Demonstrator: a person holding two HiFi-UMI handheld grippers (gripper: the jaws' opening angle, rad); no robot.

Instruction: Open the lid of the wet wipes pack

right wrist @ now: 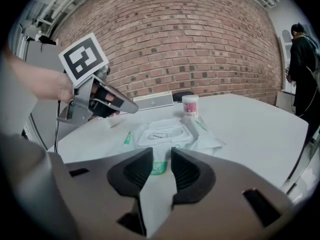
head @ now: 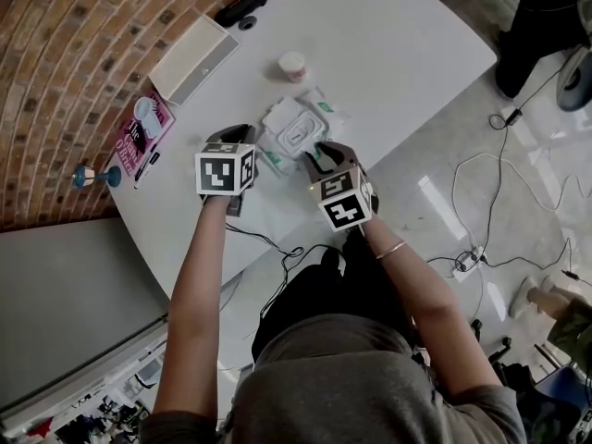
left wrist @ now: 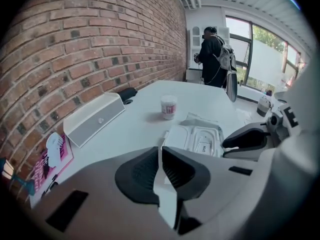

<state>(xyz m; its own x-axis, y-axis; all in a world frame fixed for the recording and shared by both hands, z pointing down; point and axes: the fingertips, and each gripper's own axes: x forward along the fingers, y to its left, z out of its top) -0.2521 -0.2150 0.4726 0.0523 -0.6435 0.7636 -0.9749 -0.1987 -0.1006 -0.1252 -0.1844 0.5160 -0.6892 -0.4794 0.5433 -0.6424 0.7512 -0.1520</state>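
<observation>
**Surroundings, referenced to the wet wipes pack (head: 296,128)**

- Brick wall (head: 55,63): far left of the pack, running along the table's edge.
- Pink booklet (head: 139,129): well left of the pack, at the left edge of the white table (head: 398,54).
- White rectangular device (head: 194,58): left of and beyond the pack, lying flat, well apart from it.
- Black object (head: 242,7): beyond the pack at the table's far end; its type cannot be made out.
- Small white cup with a pink label (head: 292,65): upright, just beyond the pack, not touching it.
- Person in dark clothes (right wrist: 302,59): standing well to the right of the pack, off the table.
- Cables (head: 499,202): on the floor to the right of the pack.

Nothing lies on the pack. Its flat white lid (right wrist: 162,133) faces up and is down.

**Wet wipes pack**

The pack lies flat near the table's front edge, between the two grippers.

**Left gripper (head: 242,139)**

- Position: just left of the pack and raised off the table in the right gripper view, pointing steeply down.
- Jaws: together, with only a thin slit between the pads.
- Load: nothing is held.

**Right gripper (head: 324,151)**

- Position: at the pack's near right corner.
- Jaws: apart, with a clear gap.
- Load: the pack's near edge, with its green label, shows through the gap. The pads do not press on it. Whether the tips touch the pack cannot be told.
</observation>
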